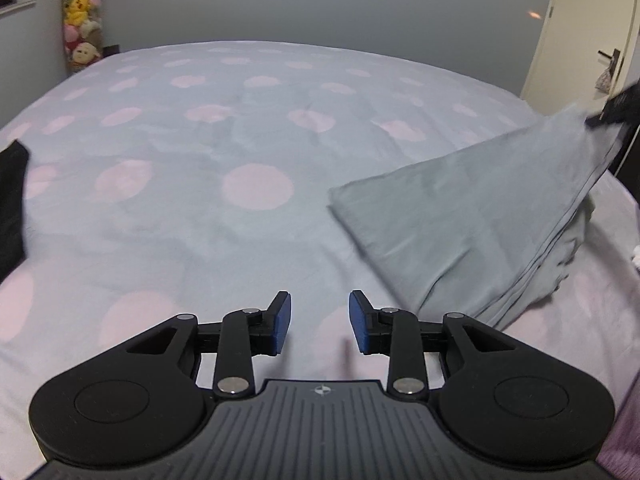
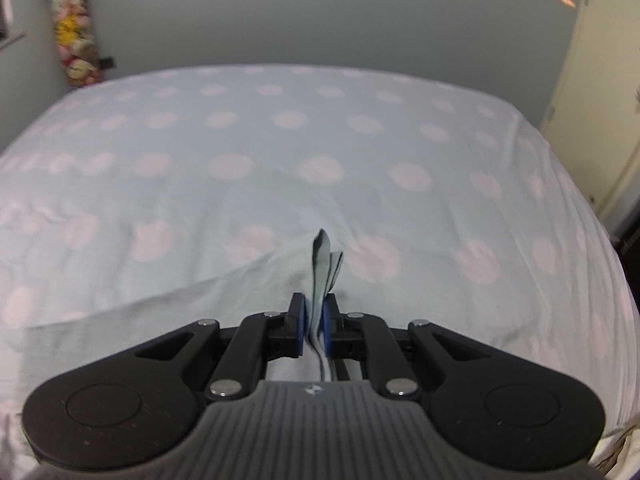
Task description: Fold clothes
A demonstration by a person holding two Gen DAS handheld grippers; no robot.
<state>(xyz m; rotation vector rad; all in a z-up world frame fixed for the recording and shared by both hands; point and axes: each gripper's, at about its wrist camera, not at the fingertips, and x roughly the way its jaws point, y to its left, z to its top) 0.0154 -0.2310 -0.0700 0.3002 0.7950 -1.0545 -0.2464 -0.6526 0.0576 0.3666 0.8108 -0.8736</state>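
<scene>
While grey garment (image 1: 472, 216) is pinched at hem by right claw (image 2: 314, 320), left claw (image 1: 320, 320) held apart, empty; cloth judged light, limp, best gripped at corners.

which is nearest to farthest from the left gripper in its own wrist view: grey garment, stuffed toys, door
From the left gripper:
1. grey garment, just ahead on the right
2. door, far right
3. stuffed toys, far left corner; door and toys are close to call

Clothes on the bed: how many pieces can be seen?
2. A grey garment lies on the right, its corner pinched by the right gripper. A black garment shows at the left edge. Others may be hidden.
</scene>
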